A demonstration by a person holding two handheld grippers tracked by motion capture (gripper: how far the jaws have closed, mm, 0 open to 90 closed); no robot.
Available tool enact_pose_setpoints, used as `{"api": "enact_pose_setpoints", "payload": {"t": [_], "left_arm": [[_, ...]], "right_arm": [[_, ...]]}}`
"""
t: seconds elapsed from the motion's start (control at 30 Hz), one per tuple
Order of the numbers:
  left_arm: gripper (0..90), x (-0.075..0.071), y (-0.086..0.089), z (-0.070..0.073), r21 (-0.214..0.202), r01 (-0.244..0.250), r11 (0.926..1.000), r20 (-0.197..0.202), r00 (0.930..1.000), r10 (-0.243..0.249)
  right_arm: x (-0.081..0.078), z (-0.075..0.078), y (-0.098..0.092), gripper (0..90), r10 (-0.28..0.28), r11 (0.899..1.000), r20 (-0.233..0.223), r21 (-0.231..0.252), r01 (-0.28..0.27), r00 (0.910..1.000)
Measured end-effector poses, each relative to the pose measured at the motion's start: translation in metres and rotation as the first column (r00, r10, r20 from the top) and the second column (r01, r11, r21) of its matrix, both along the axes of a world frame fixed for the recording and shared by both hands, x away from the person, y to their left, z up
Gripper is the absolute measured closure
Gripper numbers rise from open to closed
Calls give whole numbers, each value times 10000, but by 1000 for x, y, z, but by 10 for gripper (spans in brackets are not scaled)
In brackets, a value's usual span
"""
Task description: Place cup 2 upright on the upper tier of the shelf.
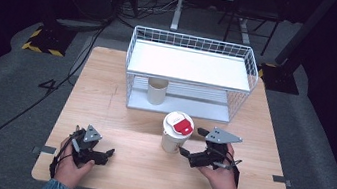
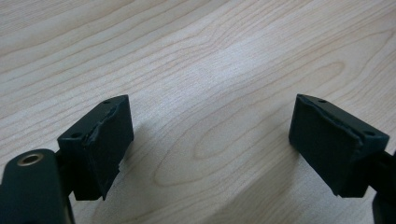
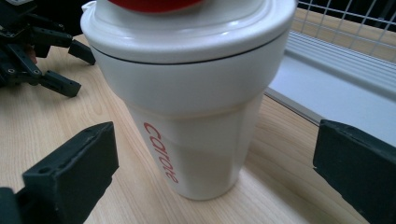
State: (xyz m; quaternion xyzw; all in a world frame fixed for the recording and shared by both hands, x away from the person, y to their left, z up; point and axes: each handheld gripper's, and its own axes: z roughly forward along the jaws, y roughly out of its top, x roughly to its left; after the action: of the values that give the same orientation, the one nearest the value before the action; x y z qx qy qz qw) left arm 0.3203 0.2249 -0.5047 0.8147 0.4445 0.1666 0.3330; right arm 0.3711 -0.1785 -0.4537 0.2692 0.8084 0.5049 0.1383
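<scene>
Right tongs [image 1: 189, 141]: held in the person's right hand [image 1: 219, 175] near the front edge of the desk, jaws spread wide, one on either side of the cup and not touching it; gripping nothing.
Cup [image 1: 176, 132]: a white lidded tumbler standing upright on the desk, right between the jaws of the right tongs; in the right gripper view [image 3: 196, 93] it stands close ahead of them, with red lettering running down its side.
Lid [image 1: 179, 123]: white with a red patch on top, seated on the cup.
Left tongs [image 1: 109, 153]: well to the left of the cup, low over bare wood, jaws wide apart and empty; the left gripper view shows wood grain between them.
Desk [image 1: 106, 90]: pale wood.
Wire rack [image 1: 190, 72]: white, two tiers, beyond the right tongs and the cup.
Second cup [image 1: 157, 91]: beige, upright on the rack's lower level, behind the lidded cup.
</scene>
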Motion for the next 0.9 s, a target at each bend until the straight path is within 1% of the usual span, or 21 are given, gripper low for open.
{"api": "enact_pose_setpoints", "payload": {"t": [0.3, 0.53, 0.77, 0.83, 0.9], "left_arm": [[144, 0, 0, 0, 1, 0, 10000, 0, 10000, 0], [144, 0, 0, 0, 2, 2, 10000, 0, 10000, -2], [144, 0, 0, 0, 2, 3, 10000, -1, 10000, -3], [144, 0, 0, 0, 1, 2, 10000, -2, 10000, -2], [144, 0, 0, 0, 0, -6, 10000, 7, 10000, 6]], "right_arm": [[7, -8, 14, 3, 138, 9999, 35, 77, -138, 9999], [13, -13, 27, 3, 249, 9997, 186, -27, -249, 9995], [16, -18, 34, 5, 212, 9997, 201, -97, -210, 9996], [17, -19, 36, 17, 181, 9998, 182, -36, -181, 9997], [19, -20, 39, 68, 77, 10000, 175, 46, -78, 9998]]}}
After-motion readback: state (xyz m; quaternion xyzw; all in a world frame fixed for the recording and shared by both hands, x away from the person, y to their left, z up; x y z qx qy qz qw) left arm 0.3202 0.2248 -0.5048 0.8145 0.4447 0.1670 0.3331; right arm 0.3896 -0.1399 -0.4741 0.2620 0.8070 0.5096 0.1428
